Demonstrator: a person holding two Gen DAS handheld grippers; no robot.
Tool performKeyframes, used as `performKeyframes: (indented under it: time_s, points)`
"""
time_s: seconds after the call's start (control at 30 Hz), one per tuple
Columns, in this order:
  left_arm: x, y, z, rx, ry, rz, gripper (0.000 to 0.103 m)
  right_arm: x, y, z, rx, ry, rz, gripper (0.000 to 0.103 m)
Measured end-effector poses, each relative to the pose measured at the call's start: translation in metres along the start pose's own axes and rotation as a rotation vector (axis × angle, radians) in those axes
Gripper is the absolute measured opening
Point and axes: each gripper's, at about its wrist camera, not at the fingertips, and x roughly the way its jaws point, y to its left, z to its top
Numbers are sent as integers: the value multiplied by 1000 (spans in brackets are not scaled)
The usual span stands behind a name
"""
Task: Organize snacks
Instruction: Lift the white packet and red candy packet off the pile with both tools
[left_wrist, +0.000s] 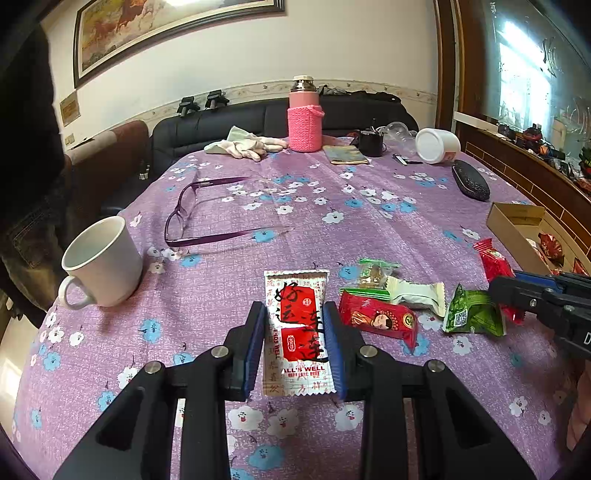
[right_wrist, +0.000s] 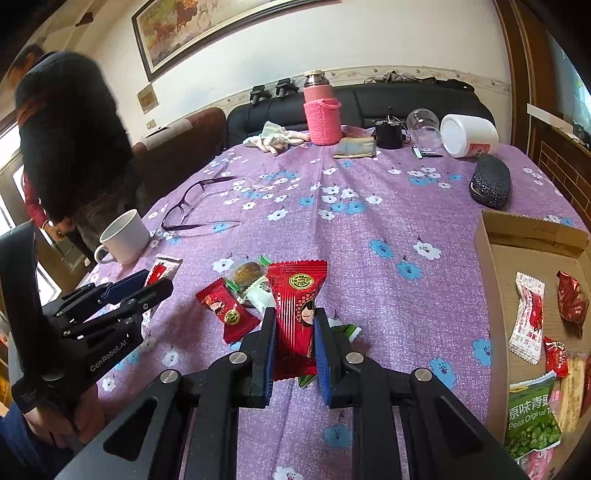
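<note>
Left wrist: left gripper (left_wrist: 295, 332) clamps white packet (left_wrist: 296, 325).

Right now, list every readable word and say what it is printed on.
"ALL'S WELL" and "ENDS WELL": white and red packet in the left tongs.
"GenRobot.AI": left tongs' body.
"Peas Original": green bag in the cardboard box.
Other wrapper print: too small or blurred.

Left wrist view looking down along its hand-held gripper (left_wrist: 295, 314), close over the desk (left_wrist: 229, 295), right wrist view likewise from further right, both sharing the snack pile (right_wrist: 255, 291), mug (left_wrist: 103, 262), far sofa (right_wrist: 369, 103)
</note>
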Motion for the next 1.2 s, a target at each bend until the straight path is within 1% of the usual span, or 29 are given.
performKeyframes:
  time_s: [0.3, 0.57, 0.9, 1.07, 1.2]
  points:
    - [-2, 2, 1, 0, -16, 27, 30, 3, -2, 0, 8, 3, -4, 20]
    - [-5, -1, 1, 11, -23, 25, 30, 1, -1, 0, 9, -1, -2, 20]
    - [-3, 2, 1, -15, 0, -43, 30, -7, -4, 1, 28, -21, 6, 20]
    - [-6, 2, 1, -16, -8, -60, 30, -11, -7, 2, 45, -35, 4, 20]
    - [-6, 3, 1, -26, -3, -93, 30, -14, -12, 4, 70, -46, 5, 20]
